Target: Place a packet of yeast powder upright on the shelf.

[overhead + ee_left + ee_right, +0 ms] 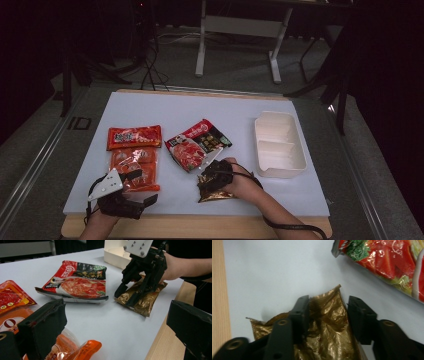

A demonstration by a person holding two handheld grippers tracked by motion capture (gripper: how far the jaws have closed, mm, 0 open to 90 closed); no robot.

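A crinkled gold pouch [216, 194] [146, 303] [325, 337] lies near the table's front edge, right of centre. My right gripper [214, 174] [125, 298] [328, 311] points down on its far end, one jaw on each side, and the foil puckers up between the pads. At the front left my left gripper [141, 188] [115, 327] stands open and holds nothing, beside a clear orange packet [135, 169] [75, 348]. A red and black food packet [197, 144] [80, 282] [392, 262] lies flat just beyond the gold pouch.
A second orange-red packet [134, 136] lies behind the clear one at the left. A white two-part tray [295, 165] [112, 257] stands at the right. The table's wooden front edge [200, 225] runs close to both hands.
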